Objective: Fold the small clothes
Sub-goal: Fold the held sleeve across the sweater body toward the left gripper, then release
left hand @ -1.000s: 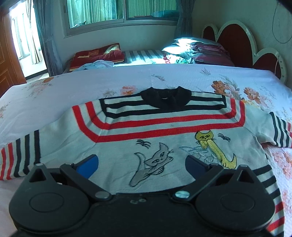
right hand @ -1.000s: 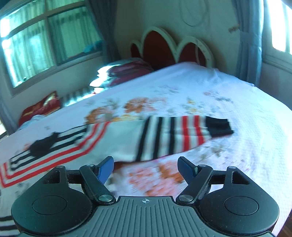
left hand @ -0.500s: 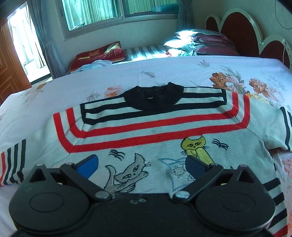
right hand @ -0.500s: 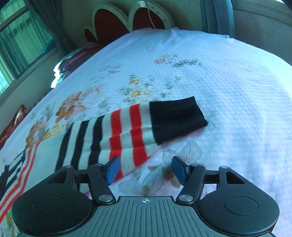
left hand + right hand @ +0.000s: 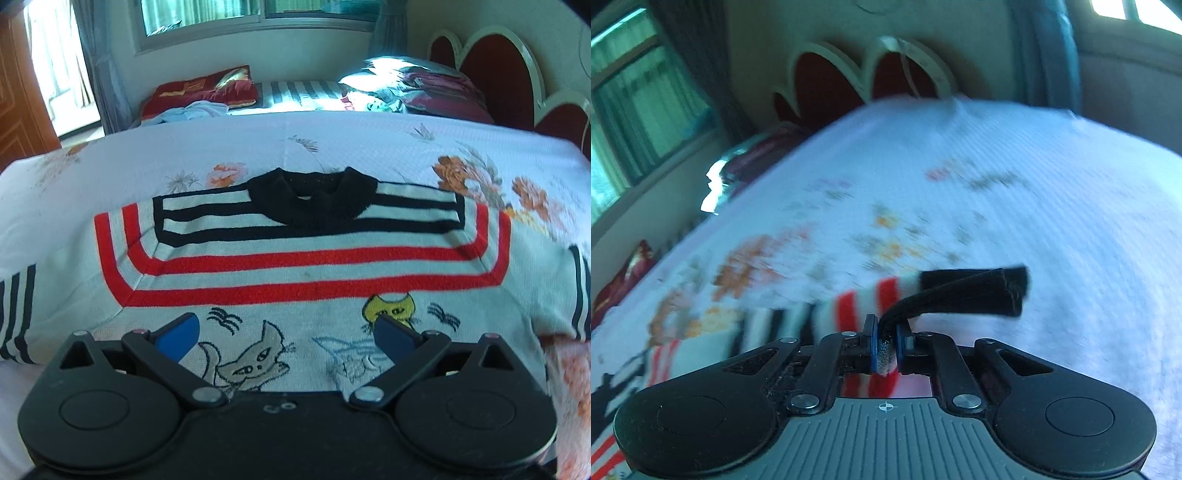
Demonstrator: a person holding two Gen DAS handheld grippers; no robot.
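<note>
A small white sweater [image 5: 295, 266] with red and black stripes, a black collar and embroidered cats lies face up on the bed. My left gripper [image 5: 286, 334] hovers open over its lower chest, blue pads apart with only the cat pictures under them. In the right wrist view, my right gripper [image 5: 886, 345] is shut on the edge of the sweater's striped sleeve [image 5: 849, 314], just behind its black cuff [image 5: 975, 291]. The cuff sticks out past the fingertips, lifted and bunched. That view is blurred.
The bed [image 5: 110, 177] has a white floral cover. Pillows and a heap of bedding [image 5: 406, 88] lie by the red headboard [image 5: 491, 62]. A red cushion [image 5: 199, 92] and loose clothes sit on a striped bench under the window [image 5: 258, 14].
My right gripper went from wide open beside the sleeve to shut on its edge near the cuff, which now lifts off the bed. The left gripper drifted lower over the sweater and stayed open.
</note>
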